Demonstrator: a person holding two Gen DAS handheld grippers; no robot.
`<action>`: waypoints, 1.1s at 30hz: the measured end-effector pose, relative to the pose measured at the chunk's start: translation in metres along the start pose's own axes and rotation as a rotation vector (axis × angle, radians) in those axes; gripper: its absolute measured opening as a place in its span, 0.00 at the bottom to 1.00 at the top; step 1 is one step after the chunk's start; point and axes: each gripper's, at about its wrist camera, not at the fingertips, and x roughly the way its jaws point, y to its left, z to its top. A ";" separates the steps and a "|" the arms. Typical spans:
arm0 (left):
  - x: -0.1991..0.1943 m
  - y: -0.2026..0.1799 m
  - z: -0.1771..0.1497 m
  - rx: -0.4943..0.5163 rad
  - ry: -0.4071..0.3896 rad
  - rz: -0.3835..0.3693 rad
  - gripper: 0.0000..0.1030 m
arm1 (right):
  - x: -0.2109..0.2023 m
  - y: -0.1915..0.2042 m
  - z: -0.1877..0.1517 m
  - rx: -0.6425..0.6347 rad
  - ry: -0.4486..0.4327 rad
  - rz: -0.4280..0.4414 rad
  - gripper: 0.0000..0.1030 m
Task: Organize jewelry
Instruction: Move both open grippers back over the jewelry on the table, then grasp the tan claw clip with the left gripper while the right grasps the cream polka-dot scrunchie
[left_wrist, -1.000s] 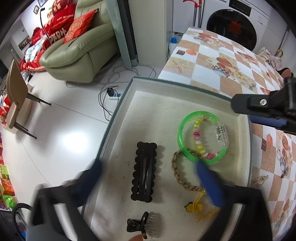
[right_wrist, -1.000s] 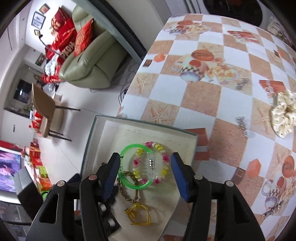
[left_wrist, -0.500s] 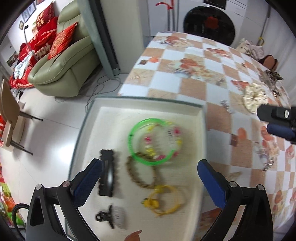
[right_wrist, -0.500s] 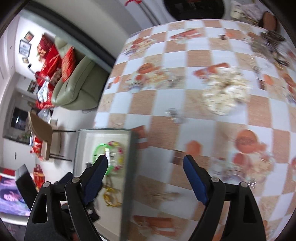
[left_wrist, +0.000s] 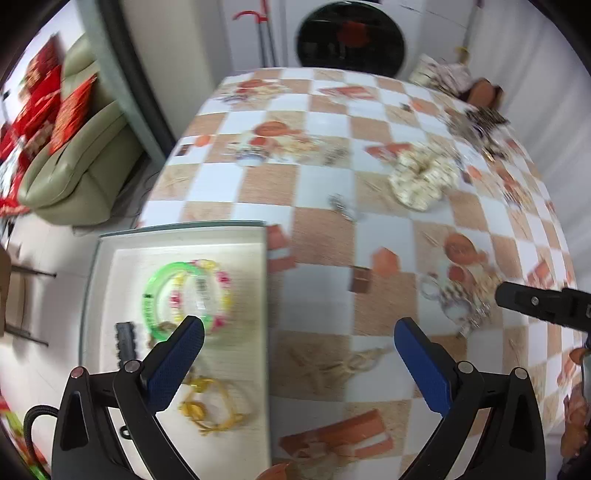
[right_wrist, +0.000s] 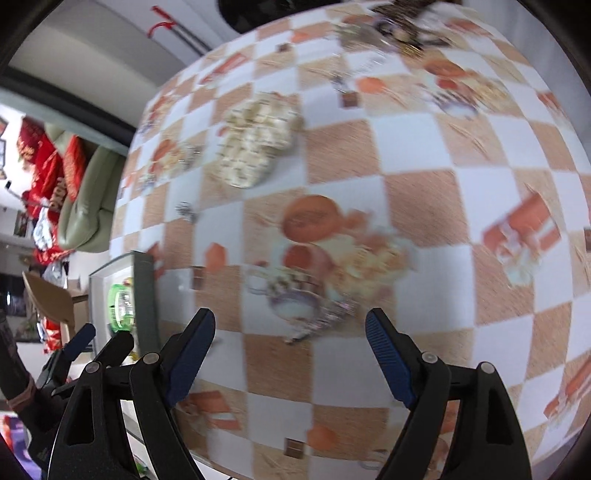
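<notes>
Both jaws gape wide and empty: the right gripper (right_wrist: 290, 343) hangs above a silvery trinket (right_wrist: 325, 317), probably next for the tray (left_wrist: 258, 236) at left.

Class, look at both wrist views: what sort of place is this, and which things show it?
Most likely a lived-in home, not a lab. A front-loading washing machine stands behind the table's checked oilcloth, and a green sofa with red cushions sits to the left.

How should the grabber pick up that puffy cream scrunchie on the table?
Probably from straight above, pinching one side of the scrunchie's puffy fabric ring. It lies flat on the table, so the soft ruffles bunch easily between the fingers.
</notes>
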 end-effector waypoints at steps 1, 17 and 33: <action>0.002 -0.005 -0.001 0.013 0.004 -0.003 1.00 | 0.001 -0.005 -0.001 0.012 0.005 -0.002 0.83; 0.040 -0.046 -0.020 0.179 0.086 -0.053 1.00 | 0.008 -0.025 0.030 -0.024 0.003 -0.024 0.83; 0.073 -0.050 -0.032 0.171 0.160 -0.033 0.97 | 0.035 0.003 0.100 -0.055 -0.028 0.035 0.83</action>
